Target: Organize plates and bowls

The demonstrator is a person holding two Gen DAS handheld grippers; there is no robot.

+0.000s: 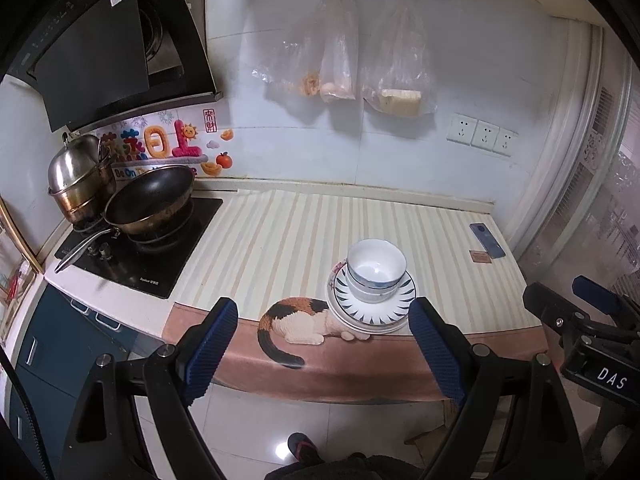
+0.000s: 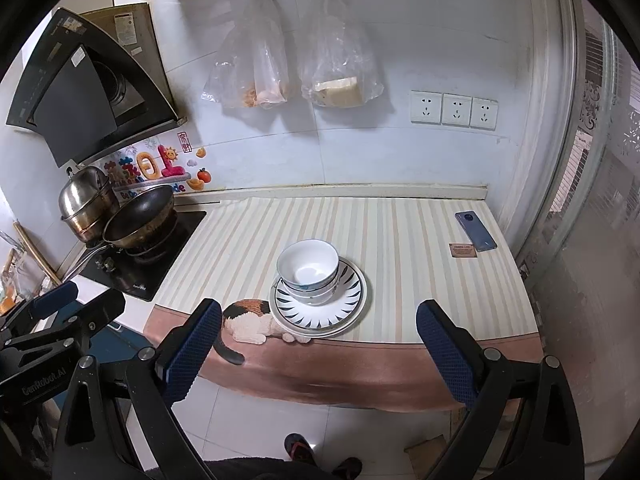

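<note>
We see a small kitchen with a white tiled wall (image 2: 400, 40) and a tabletop (image 2: 400, 232) covered by a striped cloth with a cat picture at its front edge. At the far left a black hob (image 1: 132, 252) carries a steel pot (image 1: 78, 176) and a dark wok (image 1: 150, 198), which leans toward the cloth's left edge. Between the hob and the dishes the cloth lies bare and gives wide room.

The plates (image 1: 370, 312) are stacked close to the front edge, just above the cat's paws, and the bowls (image 1: 376, 270) are nested on top of them, toward the back-left of the upper plate. To the right there is more bare cloth, then a small card (image 2: 463, 250) and a phone (image 2: 476, 231) near the right edge, well apart from the stack.

Our left tool (image 1: 324, 340) hangs before the front edge, fingers spread wide, holding nothing. Our right tool (image 2: 318, 340) is the same, spread and empty, also off the tabletop.
</note>
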